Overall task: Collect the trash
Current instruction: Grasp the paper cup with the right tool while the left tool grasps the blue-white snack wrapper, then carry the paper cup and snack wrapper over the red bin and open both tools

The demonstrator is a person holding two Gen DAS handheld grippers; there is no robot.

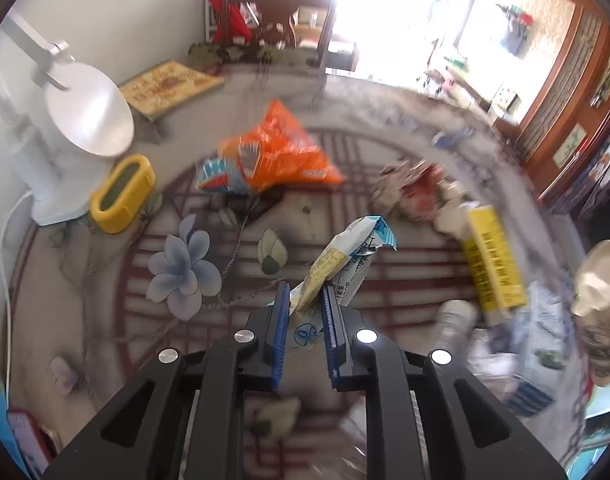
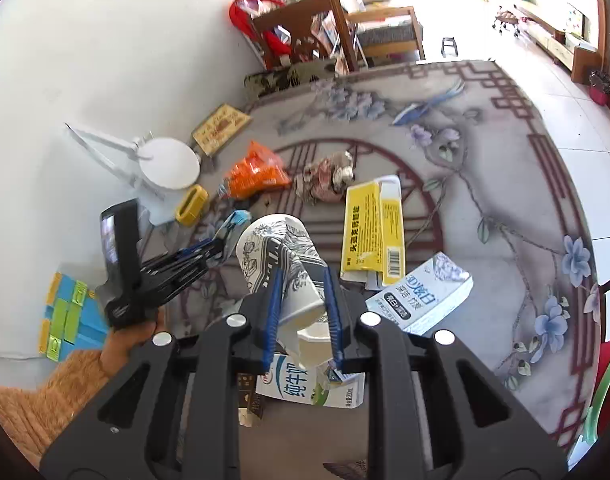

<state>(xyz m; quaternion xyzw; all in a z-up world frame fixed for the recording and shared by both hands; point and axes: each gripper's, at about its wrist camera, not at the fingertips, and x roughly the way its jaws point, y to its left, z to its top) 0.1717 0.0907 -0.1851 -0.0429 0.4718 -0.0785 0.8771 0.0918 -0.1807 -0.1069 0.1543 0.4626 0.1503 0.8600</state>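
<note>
Both grippers are mid-pickup: the left gripper (image 1: 305, 296) is clenched on a crumpled wrapper (image 1: 345, 256) lifted above the table (image 1: 105, 320), the right gripper (image 2: 303, 284) squeezes a paper cup (image 2: 281, 264). Next, I'd guess, comes carrying both to a bin, though none is visible, and blur smears the far litter

Both wrist cameras are looking steeply down along their tools at the desk — each facing the orange bag (image 1: 279, 152) (image 2: 257, 176), shared between views.
</note>
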